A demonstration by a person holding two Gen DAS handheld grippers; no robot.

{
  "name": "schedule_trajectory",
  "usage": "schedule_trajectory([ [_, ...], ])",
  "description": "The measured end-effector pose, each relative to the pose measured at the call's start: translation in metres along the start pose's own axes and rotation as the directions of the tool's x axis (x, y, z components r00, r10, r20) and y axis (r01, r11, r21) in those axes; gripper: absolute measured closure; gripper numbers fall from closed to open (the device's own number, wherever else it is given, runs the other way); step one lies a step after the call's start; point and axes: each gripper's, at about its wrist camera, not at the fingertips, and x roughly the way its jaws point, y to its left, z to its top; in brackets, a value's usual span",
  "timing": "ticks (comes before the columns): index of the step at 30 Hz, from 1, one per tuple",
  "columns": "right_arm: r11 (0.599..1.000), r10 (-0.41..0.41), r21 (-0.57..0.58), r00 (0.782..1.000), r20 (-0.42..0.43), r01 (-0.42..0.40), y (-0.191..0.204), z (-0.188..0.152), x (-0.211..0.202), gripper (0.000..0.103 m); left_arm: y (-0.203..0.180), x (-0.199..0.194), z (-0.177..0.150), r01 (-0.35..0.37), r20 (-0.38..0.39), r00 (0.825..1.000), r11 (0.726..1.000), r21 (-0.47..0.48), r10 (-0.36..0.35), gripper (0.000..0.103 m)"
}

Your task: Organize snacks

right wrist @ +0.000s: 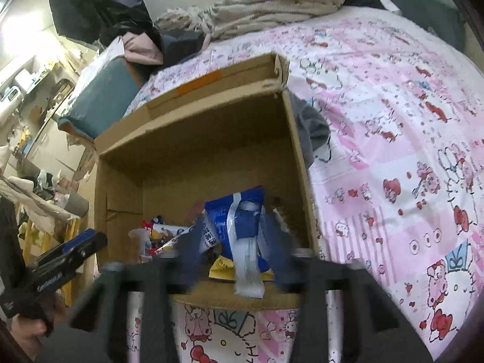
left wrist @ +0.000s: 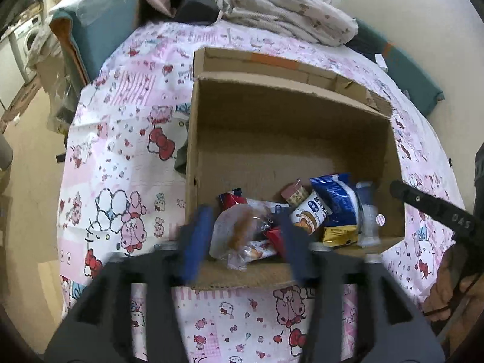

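An open cardboard box [left wrist: 272, 151] lies on a pink cartoon-print bedsheet [left wrist: 127, 127] and holds several snacks. My left gripper [left wrist: 245, 242] hangs over the box's near wall, its blue fingers [left wrist: 196, 239] spread wide. A clear-wrapped pastry [left wrist: 239, 230] lies between them, and neither pad presses it. To its right sit a blue bag [left wrist: 335, 199] and a clear packet [left wrist: 369, 211]. My right gripper [right wrist: 234, 248] stands open over the same wall. A clear packet [right wrist: 246, 260] sits loose between its fingers [right wrist: 193, 242], in front of the blue bag [right wrist: 239, 208].
The box's far flap [left wrist: 272, 63] is folded outward. Crumpled bedding [left wrist: 287, 9] and a teal cushion [left wrist: 99, 30] lie at the bed's far end. A washing machine [left wrist: 27, 39] stands far left. A hand [right wrist: 30, 332] holds the left gripper's handle.
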Motion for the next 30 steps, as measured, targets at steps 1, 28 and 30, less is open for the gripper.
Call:
schedule_trajectory([
  [1, 1.0, -0.008, -0.005, 1.0, 0.023, 0.008, 0.002, 0.0, -0.005, 0.014, 0.0, -0.004, -0.001, -0.001, 0.014, 1.0, 1.0, 0.006, 0.001, 0.028],
  [28, 0.975, -0.085, -0.175, 0.953, 0.289, 0.14, 0.071, -0.111, -0.104, 0.0, 0.002, -0.111, -0.081, -0.12, 0.225, 0.968, 0.992, 0.026, 0.111, 0.0],
  [30, 0.967, -0.104, -0.195, 0.951, 0.293, 0.165, 0.074, -0.11, -0.099, 0.0, -0.003, -0.112, -0.083, -0.133, 0.243, 0.963, 0.99, 0.042, 0.118, 0.0],
])
